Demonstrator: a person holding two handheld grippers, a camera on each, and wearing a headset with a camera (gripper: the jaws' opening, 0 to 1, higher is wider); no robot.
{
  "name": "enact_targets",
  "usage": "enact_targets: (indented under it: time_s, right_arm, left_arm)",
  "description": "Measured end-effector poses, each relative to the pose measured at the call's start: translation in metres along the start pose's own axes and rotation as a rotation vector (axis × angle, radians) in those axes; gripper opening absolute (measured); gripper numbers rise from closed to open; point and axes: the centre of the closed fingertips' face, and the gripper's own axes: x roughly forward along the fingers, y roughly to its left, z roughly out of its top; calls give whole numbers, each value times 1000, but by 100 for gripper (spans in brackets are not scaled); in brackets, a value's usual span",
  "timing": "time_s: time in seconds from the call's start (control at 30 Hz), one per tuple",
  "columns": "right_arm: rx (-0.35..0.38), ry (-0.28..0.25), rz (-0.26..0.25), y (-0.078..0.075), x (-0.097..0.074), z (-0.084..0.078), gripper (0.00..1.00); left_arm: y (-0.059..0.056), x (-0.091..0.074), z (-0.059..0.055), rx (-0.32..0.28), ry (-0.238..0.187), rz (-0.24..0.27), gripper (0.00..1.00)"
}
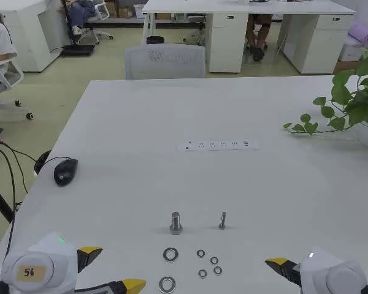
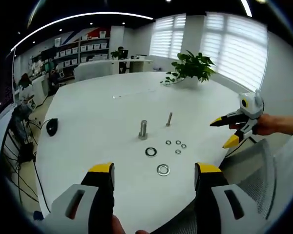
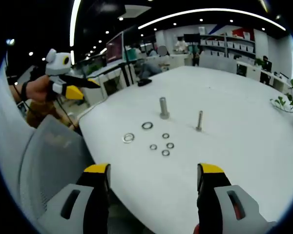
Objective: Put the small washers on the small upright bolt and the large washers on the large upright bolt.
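Two bolts stand upright on the white table (image 1: 282,184): the large bolt (image 1: 176,223) on the left, the small bolt (image 1: 222,220) to its right. In front of them lie two large washers (image 1: 170,254) (image 1: 167,284) and several small washers (image 1: 214,260), all flat on the table. My left gripper (image 1: 110,268) hovers open at the near left edge, short of the washers (image 2: 163,169). Open too, my right gripper (image 1: 282,268) is held at the near right. Nothing sits between either pair of jaws. The right gripper view has both bolts (image 3: 163,107) (image 3: 199,121) ahead.
A black mouse (image 1: 65,171) with its cable lies at the table's left edge. Mid-table sits a white power strip (image 1: 217,145), and a potted plant (image 1: 349,101) stands at the far right. A grey chair (image 1: 165,60) is at the far side.
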Motion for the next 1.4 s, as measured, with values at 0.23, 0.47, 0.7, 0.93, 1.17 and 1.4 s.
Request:
enact_targets:
  time_s: [0.23,0.47,0.7,0.93,1.17,1.4]
  right_arm:
    - [-5,-6,4,0,0,3,73]
    - [-2,-15,3,-3,-1,1,73]
    - [-3,-12,7,-4,-3,0,73]
    - [2,-14,3,-4,-4,-2,73]
    - [3,-9,-3,-4,-7,-6,73]
    - [5,-7,-5,-4,-7,-6,73]
  left_arm:
    - [0,-2,0,0,3,9,67]
    - [-1,-3,2,13,10,11,68]
    - [-1,-4,4,15,5,17,68]
    - [-5,-3,4,19,6,12,68]
    - [-4,-3,5,21,4,11,68]
    - [-5,-4,4,19,5,12,68]
